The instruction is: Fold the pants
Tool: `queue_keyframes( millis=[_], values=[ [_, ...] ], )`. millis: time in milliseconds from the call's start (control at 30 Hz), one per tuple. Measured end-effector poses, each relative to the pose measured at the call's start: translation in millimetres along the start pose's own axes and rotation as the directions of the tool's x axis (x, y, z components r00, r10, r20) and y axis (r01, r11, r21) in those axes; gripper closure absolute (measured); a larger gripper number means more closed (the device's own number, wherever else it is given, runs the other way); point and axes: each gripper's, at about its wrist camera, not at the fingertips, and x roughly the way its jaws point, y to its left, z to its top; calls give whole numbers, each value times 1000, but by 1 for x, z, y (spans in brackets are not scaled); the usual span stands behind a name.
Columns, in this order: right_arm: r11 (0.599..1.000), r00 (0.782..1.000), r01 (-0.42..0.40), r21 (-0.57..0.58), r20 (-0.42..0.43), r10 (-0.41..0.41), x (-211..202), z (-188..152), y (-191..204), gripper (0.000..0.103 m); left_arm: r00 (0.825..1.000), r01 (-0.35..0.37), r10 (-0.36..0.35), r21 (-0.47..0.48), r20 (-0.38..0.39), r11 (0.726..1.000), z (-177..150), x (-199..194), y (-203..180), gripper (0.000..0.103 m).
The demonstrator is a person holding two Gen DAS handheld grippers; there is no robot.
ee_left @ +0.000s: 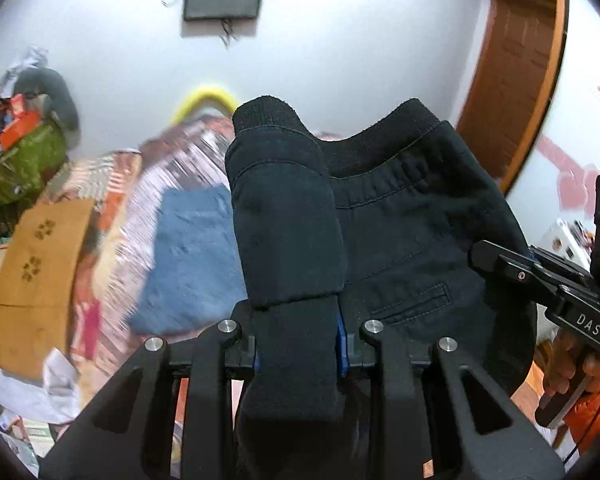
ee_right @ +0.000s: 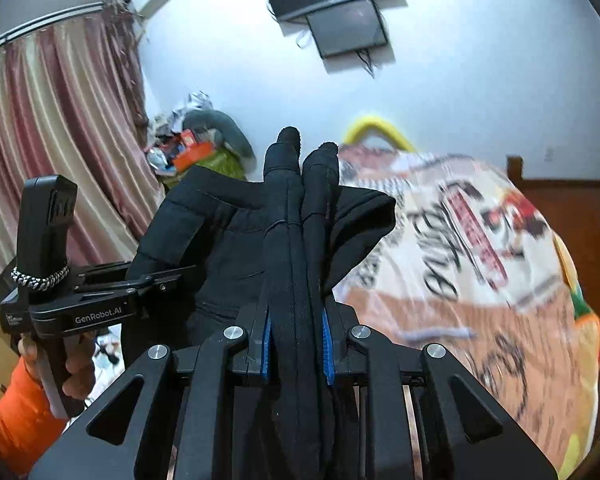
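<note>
My left tongs (ee_left: 298, 344) clamped on black pants (ee_left: 400, 216), thick folded leg bunched between blue pads. My right tongs (ee_right: 296, 354) clamped on same pants, 2 ribbed cuffs poking up past tips. Pants held up off bed between both tongs, waistband toward wall. Below: patterned bedcover (ee_right: 460, 260), blue folded cloth (ee_left: 192, 256). Dark screen (ee_right: 346, 30) on wall, curtain (ee_right: 60, 128) at side.

Pants (ee_left: 400, 216) between both hand-held grippers, blanket (ee_right: 460, 264) behind, folded cloth (ee_left: 188, 264) seemingly on it.
</note>
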Motion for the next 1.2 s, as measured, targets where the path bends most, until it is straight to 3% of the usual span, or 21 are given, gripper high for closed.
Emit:
queue_keyframes(
  millis=[233, 567, 733, 1033, 1133, 1200],
  values=[
    [998, 997, -49, -34, 54, 51, 46, 36, 26, 86, 994, -68, 70, -23, 83, 997, 26, -1, 51, 77],
    [996, 997, -76, -42, 26, 77, 136, 42, 33, 86, 994, -94, 100, -117, 48, 989, 38, 57, 129, 77],
    [997, 996, -81, -5, -47, 81, 200, 36, 24, 86, 994, -113, 113, -185, -13, 976, 31, 108, 168, 77],
    [998, 980, -23, 56, -194, 33, 292, 14, -23, 86, 987, -68, 29, -254, -156, 965, 8, 223, 217, 77],
    [998, 965, 14, 59, -262, 1, 314, 8, -36, 86, 976, -116, 72, -209, -207, 971, 3, 250, 220, 71],
    [997, 955, 61, 43, -292, -46, 322, 4, -38, 84, 957, -173, 123, -177, -263, 969, 0, 267, 221, 63]
  ],
)
